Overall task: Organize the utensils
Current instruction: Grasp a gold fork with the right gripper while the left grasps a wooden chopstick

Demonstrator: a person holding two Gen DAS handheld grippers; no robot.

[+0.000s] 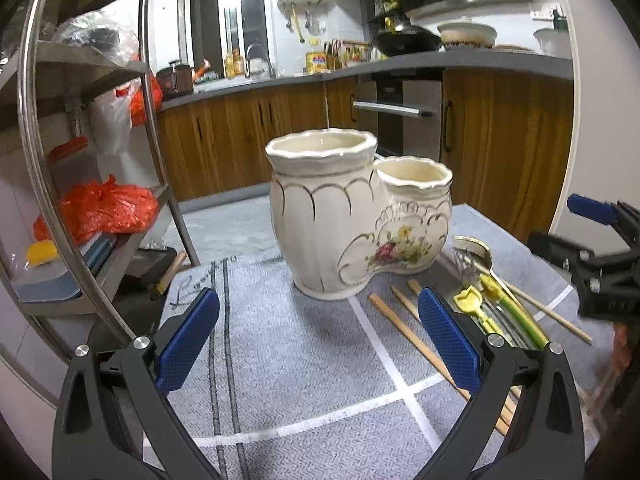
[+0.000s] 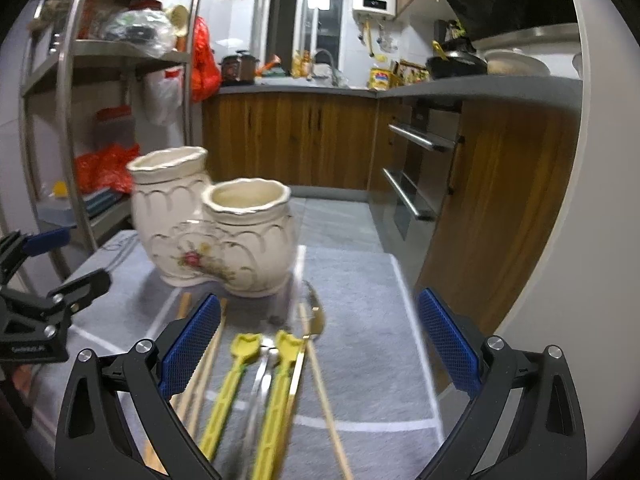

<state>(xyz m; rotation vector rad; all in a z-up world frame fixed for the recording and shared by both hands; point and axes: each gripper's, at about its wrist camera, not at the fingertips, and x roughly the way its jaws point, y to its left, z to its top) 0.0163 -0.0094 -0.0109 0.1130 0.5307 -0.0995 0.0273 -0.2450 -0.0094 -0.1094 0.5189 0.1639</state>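
Observation:
A cream ceramic double-pot utensil holder (image 1: 340,224) (image 2: 216,236) with a flower print stands on the grey mat; both pots look empty. To its right lie wooden chopsticks (image 1: 404,336) (image 2: 200,376), two yellow-green utensils (image 1: 504,308) (image 2: 276,392), a gold spoon (image 1: 476,246) (image 2: 314,316) and a metal fork (image 2: 262,376). My left gripper (image 1: 320,336) is open, a short way in front of the holder, nothing between its fingers. My right gripper (image 2: 320,340) is open just above the utensil pile. Each gripper shows at the edge of the other's view.
A steel shelf rack (image 1: 100,160) with orange bags stands at the left, close to the table. Wooden kitchen cabinets (image 1: 248,136) and an oven (image 2: 416,176) lie behind. The table's right edge (image 2: 412,308) runs close to the utensils. White lines cross the grey mat (image 1: 304,360).

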